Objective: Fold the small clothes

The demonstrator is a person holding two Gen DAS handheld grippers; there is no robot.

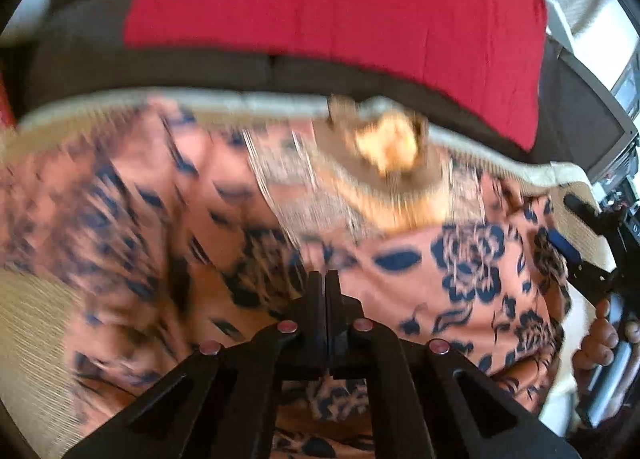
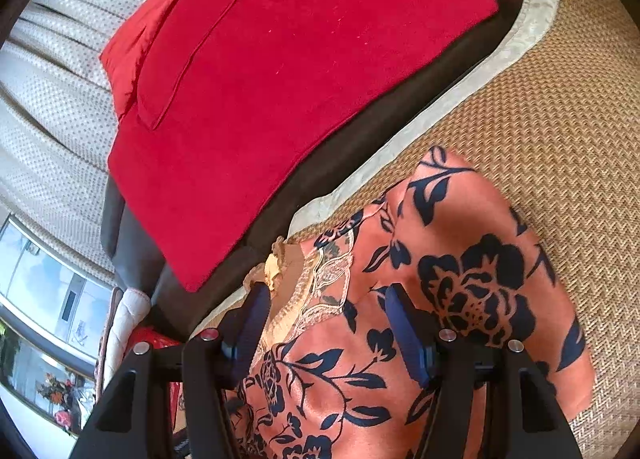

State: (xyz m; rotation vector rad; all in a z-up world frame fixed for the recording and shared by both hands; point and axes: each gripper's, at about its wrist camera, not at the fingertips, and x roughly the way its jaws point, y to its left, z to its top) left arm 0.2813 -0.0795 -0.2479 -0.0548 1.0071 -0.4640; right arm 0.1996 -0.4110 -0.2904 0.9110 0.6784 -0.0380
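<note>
1. The floral garment [image 2: 460, 299], orange with dark blue flowers and a lace neckline, lies spread on the woven mat [image 2: 560, 119], near the mat's pale border and in front of the dark sofa with the red cushion [image 2: 300, 79].
2. The left gripper [image 1: 324, 279] has its jaws pressed together. The cloth is directly at their tips, so I judge they pinch a fold of the garment, but the strong blur does not let me confirm how much cloth is inside.
3. The right gripper [image 2: 328, 299] has its jaws well apart, with the blue pads on both sides of the neckline area. It holds nothing.
4. What could go wrong: if the left pinch takes only a thin edge, the smooth fabric may slip out during the fold. If it takes two layers, the lower layer will be dragged and the fold becomes crooked.
5. Another risk, in my judgement: the lace trim [image 2: 328, 283] near the right jaws may catch on a pad.
6. The right wrist view is sharp and shows the neckline, the lace and the clean mat weave. The left wrist view is blurred there.
7. Only the left wrist view shows the other gripper from outside, with the person's hand [image 1: 600, 343] on its handle, at the garment's far side.
</note>
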